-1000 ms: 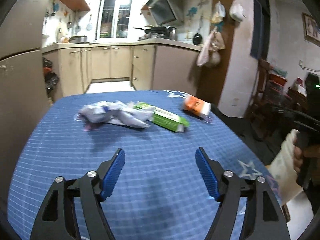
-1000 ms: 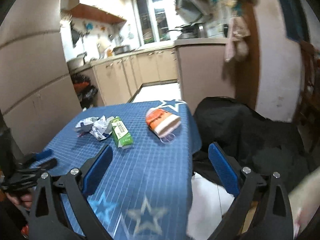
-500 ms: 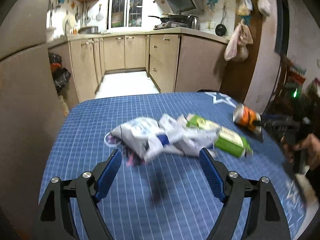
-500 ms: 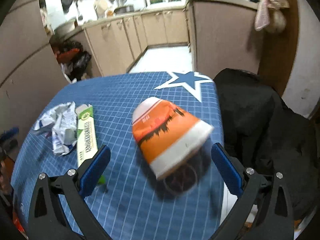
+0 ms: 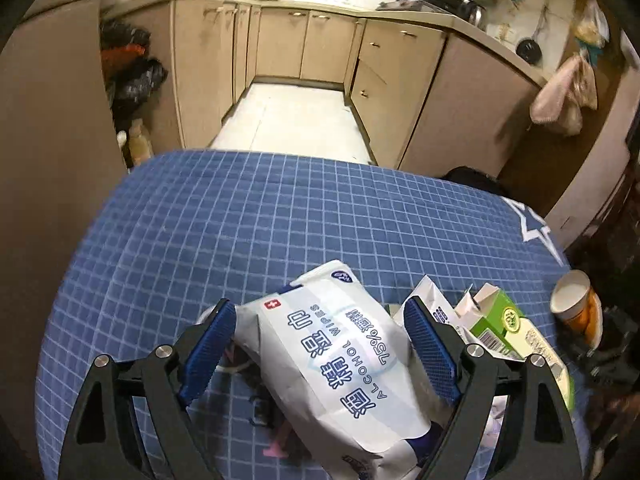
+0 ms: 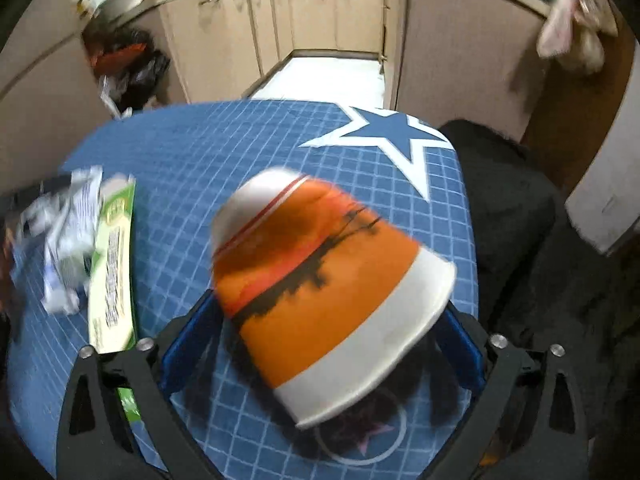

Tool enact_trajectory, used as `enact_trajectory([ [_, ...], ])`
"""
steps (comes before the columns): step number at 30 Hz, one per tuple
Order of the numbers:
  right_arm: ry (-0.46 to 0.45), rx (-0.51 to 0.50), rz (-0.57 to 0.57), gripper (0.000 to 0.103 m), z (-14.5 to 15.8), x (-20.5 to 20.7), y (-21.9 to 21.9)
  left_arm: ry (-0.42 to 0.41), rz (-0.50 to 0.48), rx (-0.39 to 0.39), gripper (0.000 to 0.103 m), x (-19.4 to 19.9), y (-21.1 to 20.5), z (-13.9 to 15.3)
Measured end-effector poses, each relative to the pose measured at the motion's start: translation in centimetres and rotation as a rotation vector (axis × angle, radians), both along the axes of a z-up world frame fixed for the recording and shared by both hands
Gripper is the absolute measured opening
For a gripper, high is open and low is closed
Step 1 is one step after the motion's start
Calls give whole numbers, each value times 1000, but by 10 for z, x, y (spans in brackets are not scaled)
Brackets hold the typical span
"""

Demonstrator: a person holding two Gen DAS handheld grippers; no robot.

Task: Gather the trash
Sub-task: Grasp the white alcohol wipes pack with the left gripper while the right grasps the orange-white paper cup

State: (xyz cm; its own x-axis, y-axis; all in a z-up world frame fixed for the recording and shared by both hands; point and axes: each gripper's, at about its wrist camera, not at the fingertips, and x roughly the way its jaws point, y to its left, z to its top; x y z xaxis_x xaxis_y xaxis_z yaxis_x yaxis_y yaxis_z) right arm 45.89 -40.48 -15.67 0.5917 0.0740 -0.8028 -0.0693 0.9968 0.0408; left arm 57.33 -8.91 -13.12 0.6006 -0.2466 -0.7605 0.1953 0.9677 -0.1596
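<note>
A white alcohol wipes packet (image 5: 336, 356) lies on the blue checked tablecloth (image 5: 256, 224), between the open fingers of my left gripper (image 5: 320, 344). A green carton (image 5: 516, 332) lies just right of it, and shows in the right wrist view (image 6: 114, 264) beside the crumpled packet (image 6: 64, 236). An orange and white paper cup (image 6: 324, 292) lies on its side between the open fingers of my right gripper (image 6: 320, 336); it also shows in the left wrist view (image 5: 578, 308) at the table's right edge.
A dark chair or bag (image 6: 532, 248) stands off the table's right edge. Kitchen cabinets (image 5: 312, 44) and dark rubbish bags (image 5: 132, 76) are on the floor beyond the table. Cloths (image 5: 560, 96) hang on the right wall.
Both grippers have moved forward and down. The left now straddles the wipes packet, the right now straddles the paper cup. Both stay open.
</note>
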Motion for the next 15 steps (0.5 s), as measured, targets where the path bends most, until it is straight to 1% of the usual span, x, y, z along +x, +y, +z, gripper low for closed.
enact_trajectory([
  [1,-12,-4,15,74,2,-4,6,3,-6,-4,83,-1,2,0],
  [2,-17,-4,24,70,1,-5,8,1,-15,-3,82,-3,2,1],
  [3,-22,-5,31,63,2,-6,10,-3,-27,4,78,-6,2,1],
  [4,-28,-3,39,56,2,-8,13,-13,-42,14,71,-12,1,2],
  [5,-34,0,48,52,2,-10,16,-20,-55,20,66,-16,1,2],
  [6,-37,-1,51,44,2,-10,16,-36,-68,37,60,-24,0,4],
  [7,-41,-4,55,39,3,-12,18,-45,-75,43,54,-32,2,4],
  [8,-42,-1,61,32,3,-13,20,-47,-81,38,52,-36,6,3],
  [9,-43,10,70,17,3,-16,22,-49,-87,27,49,-42,10,3],
  [10,-44,11,72,11,3,-19,23,-51,-92,15,47,-49,16,4],
  [12,-46,18,82,8,3,-26,26,-58,-97,5,45,-65,28,3],
  [13,-46,21,87,4,3,-30,26,-63,-99,3,44,-72,33,3],
  [15,-52,20,99,3,3,-39,29,-80,-101,1,43,-92,43,4],
])
